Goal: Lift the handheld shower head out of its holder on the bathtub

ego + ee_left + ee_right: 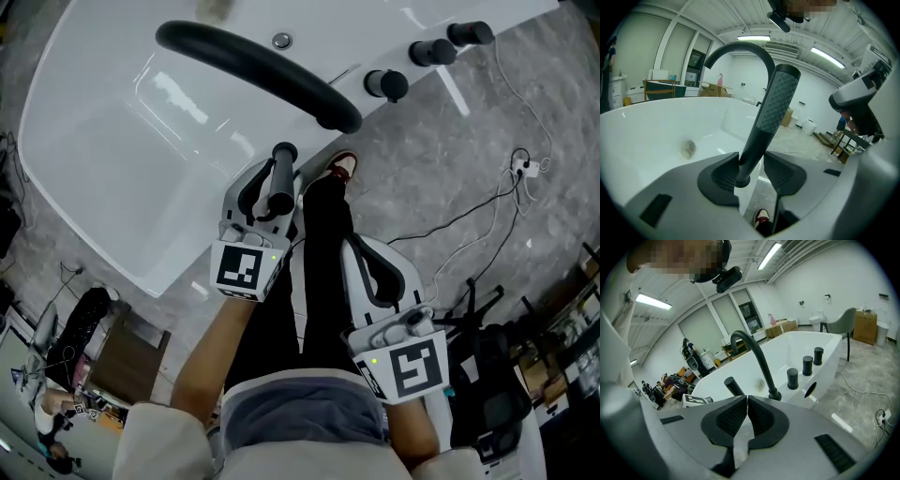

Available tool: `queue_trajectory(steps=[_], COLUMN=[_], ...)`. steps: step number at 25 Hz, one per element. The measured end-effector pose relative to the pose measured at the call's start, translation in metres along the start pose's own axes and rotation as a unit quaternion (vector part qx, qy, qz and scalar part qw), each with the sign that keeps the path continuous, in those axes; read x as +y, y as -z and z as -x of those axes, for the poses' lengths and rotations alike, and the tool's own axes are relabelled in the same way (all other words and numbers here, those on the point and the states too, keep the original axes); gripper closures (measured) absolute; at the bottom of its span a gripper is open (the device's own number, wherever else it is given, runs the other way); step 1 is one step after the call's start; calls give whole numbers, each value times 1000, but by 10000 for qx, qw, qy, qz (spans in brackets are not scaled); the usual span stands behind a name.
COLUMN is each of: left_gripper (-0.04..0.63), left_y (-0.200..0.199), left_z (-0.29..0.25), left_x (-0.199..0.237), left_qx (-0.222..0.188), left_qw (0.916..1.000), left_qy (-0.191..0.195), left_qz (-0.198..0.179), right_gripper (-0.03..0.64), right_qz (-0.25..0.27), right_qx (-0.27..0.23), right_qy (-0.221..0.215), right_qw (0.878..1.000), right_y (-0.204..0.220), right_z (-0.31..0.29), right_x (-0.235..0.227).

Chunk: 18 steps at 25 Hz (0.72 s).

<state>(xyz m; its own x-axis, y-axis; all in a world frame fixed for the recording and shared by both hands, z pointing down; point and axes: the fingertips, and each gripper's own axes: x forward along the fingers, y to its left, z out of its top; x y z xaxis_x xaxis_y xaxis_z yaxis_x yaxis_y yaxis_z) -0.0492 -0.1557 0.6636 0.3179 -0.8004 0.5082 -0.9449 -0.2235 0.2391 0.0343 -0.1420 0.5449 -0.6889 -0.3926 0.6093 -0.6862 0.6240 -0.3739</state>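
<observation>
Head view first: white bathtub (pixel 103 220) fills the upper left. A black curved spout (pixel 253 66) arches over the rim nearest the person, and three black knobs (pixel 433 52) line that rim toward its right end. Left gripper (pixel 272 187) hangs just outside this rim, over the person's leg (pixel 323 244). The shower head (pixel 283 169) stands up out of its jaws, clear of the tub and touching nothing else. Right gripper (pixel 367 255) sits lower, beside the leg and well apart from the tub.

Left gripper view: the two pads grip the shower head (pixel 776 103) by its smooth handle, near the lower end, one pad on each side. The dotted spray face leans up and to the right in front of the spout (pixel 740 47). A hold this low on the handle looks light.

Right gripper view: its jaws are pressed together with nothing between them. Beyond them a dark oval opening (pixel 810 389) shows in the rim beside the knobs (pixel 807 365), probably the empty holder.

By this reading the lift is done or nearly so. The next move calls for a firm squeeze and a steady wrist, so the top-heavy head does not tip out
</observation>
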Motion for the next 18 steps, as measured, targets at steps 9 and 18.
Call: queue_trajectory(steps=[9,18], left_gripper=[443,443], left_y=[15,12], left_z=[-18,-23], left_x=[6,11], left_qx=[99,137], left_qw=[9996,9979], left_qy=[-206,-615], left_qz=[-181,-120], right_gripper=[597,597], right_qz=[-38,-46], right_qx=[82,161], right_qy=[-60,-115], right_qw=[9999,9998], right_y=[7,14], right_z=[-8,-12], right_x=[-14,-16])
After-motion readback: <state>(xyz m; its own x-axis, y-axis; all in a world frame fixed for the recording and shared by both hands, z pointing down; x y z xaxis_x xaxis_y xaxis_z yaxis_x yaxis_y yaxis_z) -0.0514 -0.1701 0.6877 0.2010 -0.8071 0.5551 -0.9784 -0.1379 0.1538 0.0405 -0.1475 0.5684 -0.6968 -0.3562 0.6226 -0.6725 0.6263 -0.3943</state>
